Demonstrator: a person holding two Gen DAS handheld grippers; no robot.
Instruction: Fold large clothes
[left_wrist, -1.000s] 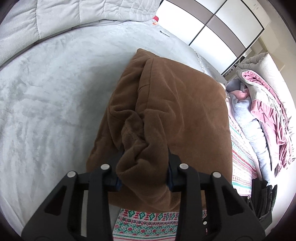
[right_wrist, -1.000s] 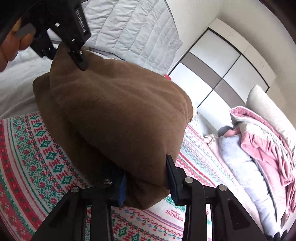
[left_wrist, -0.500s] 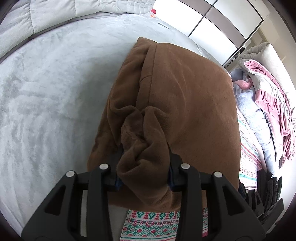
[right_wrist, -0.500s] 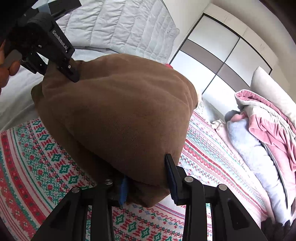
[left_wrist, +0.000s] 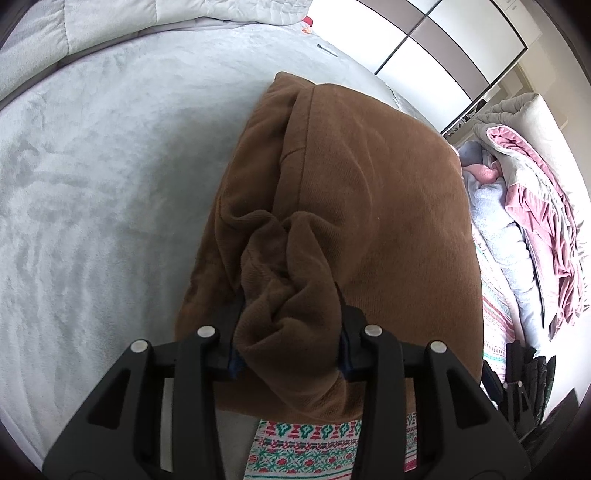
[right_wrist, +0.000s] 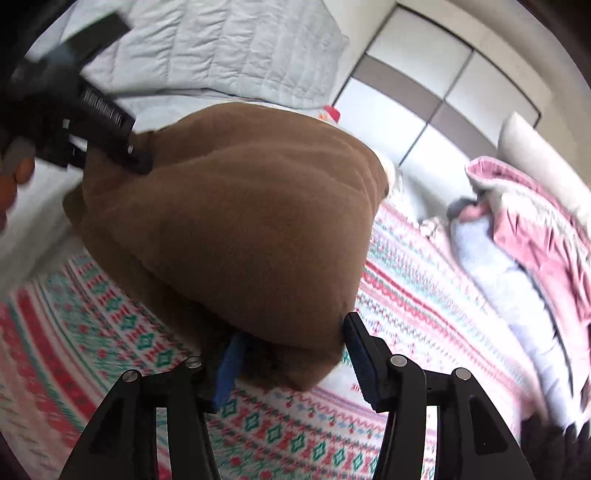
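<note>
Grey bed (left_wrist: 92, 184) carries the folded brown garment (left_wrist: 369, 206), lying partly on a patterned blanket (right_wrist: 424, 295), left tongs (left_wrist: 288, 332) clenched on its bunched corner to steady it, right tongs (right_wrist: 291, 354) just spreading, letting go

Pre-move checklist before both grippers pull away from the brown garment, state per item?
1. left gripper released: not ok, pads pinch a bunched fold of the brown garment.
2. right gripper released: ok, jaws have just been opening; a gap shows at the right pad, with a corner still between the pads.
3. Garment folded into a compact bundle: ok.
4. Bundle resting on the patterned blanket: cannot tell, the underside is hidden.
5. Clear of the pink clothes pile: ok.
</note>
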